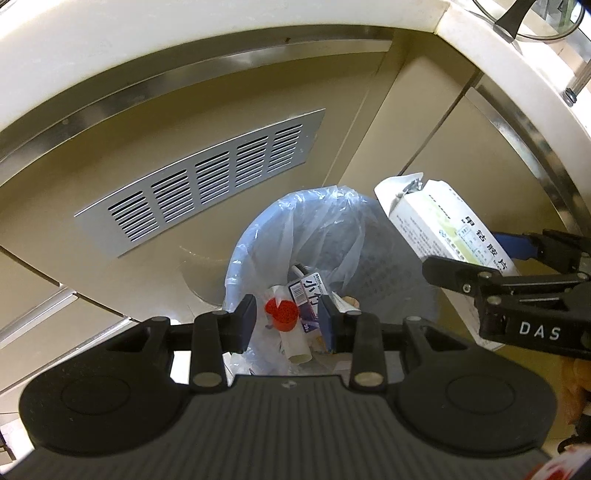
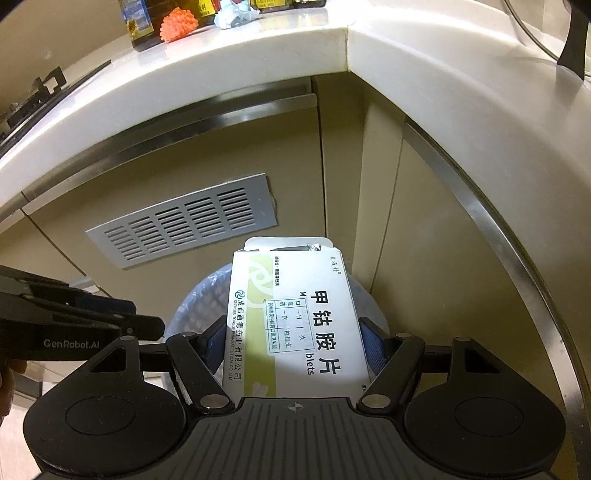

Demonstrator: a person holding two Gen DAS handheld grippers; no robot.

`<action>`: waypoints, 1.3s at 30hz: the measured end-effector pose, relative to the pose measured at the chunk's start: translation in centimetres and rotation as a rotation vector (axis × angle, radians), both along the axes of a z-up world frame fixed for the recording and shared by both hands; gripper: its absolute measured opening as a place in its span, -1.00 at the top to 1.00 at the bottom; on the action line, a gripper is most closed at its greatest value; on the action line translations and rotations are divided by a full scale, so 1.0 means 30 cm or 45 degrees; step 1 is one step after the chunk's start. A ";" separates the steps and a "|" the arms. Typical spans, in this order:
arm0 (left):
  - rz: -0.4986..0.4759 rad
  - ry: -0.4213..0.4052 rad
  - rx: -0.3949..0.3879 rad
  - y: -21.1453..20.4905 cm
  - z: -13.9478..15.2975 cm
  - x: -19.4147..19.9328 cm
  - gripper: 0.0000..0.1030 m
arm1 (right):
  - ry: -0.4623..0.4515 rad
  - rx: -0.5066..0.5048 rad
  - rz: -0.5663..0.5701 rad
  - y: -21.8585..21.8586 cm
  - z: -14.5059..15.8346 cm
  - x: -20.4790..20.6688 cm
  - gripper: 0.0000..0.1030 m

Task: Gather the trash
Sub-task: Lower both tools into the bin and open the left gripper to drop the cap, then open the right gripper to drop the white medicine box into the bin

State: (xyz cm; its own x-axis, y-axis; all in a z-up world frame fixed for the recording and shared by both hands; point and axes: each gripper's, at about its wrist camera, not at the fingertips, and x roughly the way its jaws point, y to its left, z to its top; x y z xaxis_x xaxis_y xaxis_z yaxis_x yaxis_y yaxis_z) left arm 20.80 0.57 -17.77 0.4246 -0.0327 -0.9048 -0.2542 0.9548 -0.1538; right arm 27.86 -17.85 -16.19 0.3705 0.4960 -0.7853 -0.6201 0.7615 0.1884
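A trash bin lined with a pale blue plastic bag stands on the floor in the cabinet corner. It holds a red cap, a paper tube and a purple-white packet. My left gripper is open and empty, right above the bin's mouth. My right gripper is shut on a white and green medicine box, held above the bin. The box and right gripper show at the right of the left wrist view, over the bin's right rim.
A grey vent grille is set in the beige cabinet front behind the bin. The white countertop overhangs above, carrying bottles, an orange scrubber and crumpled paper. A metal trim runs under the counter edge.
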 end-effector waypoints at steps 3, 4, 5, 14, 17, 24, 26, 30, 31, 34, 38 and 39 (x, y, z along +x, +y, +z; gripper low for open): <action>0.004 -0.007 -0.002 0.006 0.012 -0.007 0.38 | -0.006 0.005 -0.002 0.005 0.007 -0.004 -0.39; 0.005 -0.009 -0.005 0.007 0.014 -0.009 0.38 | -0.005 0.007 -0.003 0.008 0.007 -0.003 -0.39; 0.004 -0.010 -0.004 0.007 0.017 -0.011 0.38 | -0.004 0.008 -0.005 0.011 0.008 -0.003 -0.39; -0.003 -0.009 0.000 0.022 0.017 -0.015 0.38 | 0.001 0.014 -0.018 0.026 -0.002 0.000 -0.39; 0.000 -0.005 0.001 0.025 0.014 -0.016 0.38 | 0.010 0.010 -0.036 0.030 -0.014 0.005 -0.39; 0.001 -0.001 0.002 0.030 0.009 -0.012 0.38 | 0.067 -0.044 -0.039 0.065 -0.053 0.035 -0.41; 0.002 -0.006 0.001 0.030 0.015 -0.012 0.38 | 0.080 -0.044 -0.047 0.066 -0.050 0.038 -0.41; 0.010 -0.024 0.000 0.033 0.032 -0.017 0.38 | 0.082 -0.059 -0.035 0.069 -0.037 0.033 -0.41; 0.012 -0.028 -0.001 0.036 0.038 -0.018 0.38 | 0.085 -0.071 -0.031 0.078 -0.034 0.035 -0.41; 0.014 -0.049 -0.003 0.044 0.064 -0.030 0.38 | 0.081 -0.062 -0.023 0.079 -0.011 0.026 -0.41; 0.019 -0.083 0.000 0.041 0.110 -0.033 0.38 | 0.054 -0.056 -0.012 0.087 0.039 0.017 -0.41; 0.020 -0.093 0.000 0.040 0.123 -0.033 0.38 | 0.046 -0.056 -0.008 0.089 0.052 0.015 -0.41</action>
